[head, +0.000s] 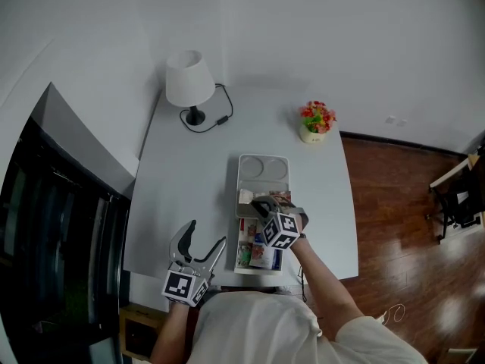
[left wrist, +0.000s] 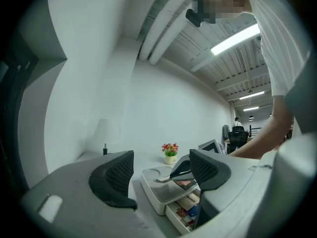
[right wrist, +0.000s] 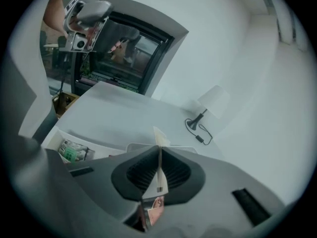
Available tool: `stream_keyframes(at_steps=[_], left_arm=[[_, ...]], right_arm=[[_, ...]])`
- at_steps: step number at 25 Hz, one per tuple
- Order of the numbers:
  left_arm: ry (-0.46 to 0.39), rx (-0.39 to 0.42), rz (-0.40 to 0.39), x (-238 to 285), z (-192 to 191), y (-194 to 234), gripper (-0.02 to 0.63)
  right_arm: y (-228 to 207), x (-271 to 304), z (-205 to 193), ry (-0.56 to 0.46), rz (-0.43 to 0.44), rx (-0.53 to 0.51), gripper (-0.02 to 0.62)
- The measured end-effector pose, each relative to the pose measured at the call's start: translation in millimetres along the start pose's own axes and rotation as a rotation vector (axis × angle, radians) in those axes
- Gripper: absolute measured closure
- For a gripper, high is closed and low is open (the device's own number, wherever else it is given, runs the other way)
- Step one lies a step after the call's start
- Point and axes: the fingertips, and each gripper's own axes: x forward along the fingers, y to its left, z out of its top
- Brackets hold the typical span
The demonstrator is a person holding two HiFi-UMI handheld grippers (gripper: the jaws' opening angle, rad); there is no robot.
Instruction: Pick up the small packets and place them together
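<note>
Pale packet [right wrist: 160, 138] is hanging in the clenched right claw [right wrist: 158, 175]; the left claw [left wrist: 161, 173] is idling, released. Probably lowering it among the packets [head: 258, 255] in the tray [head: 263, 174] comes next.

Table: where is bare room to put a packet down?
Bare table lies left of the tray, between the lamp and the left hand-held gripper, and in a narrower strip right of it, below the flowers. The tray's far end is bare; its near end is crowded with packets.
</note>
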Motion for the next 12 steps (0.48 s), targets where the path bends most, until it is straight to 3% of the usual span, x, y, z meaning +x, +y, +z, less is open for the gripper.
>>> stream_keyframes(at_steps=[8, 12], left_arm=[[0.002, 0.001, 0.024, -7.1, 0.0, 2.9, 0.259], [-0.003, 0.001, 0.027, -7.7, 0.0, 3.2, 0.258]], right_arm=[[20.0, 31.9, -20.6, 0.061, 0.128, -0.021, 0.571], [25.3, 33.9, -25.7, 0.076, 0.132, -0.021, 0.540]])
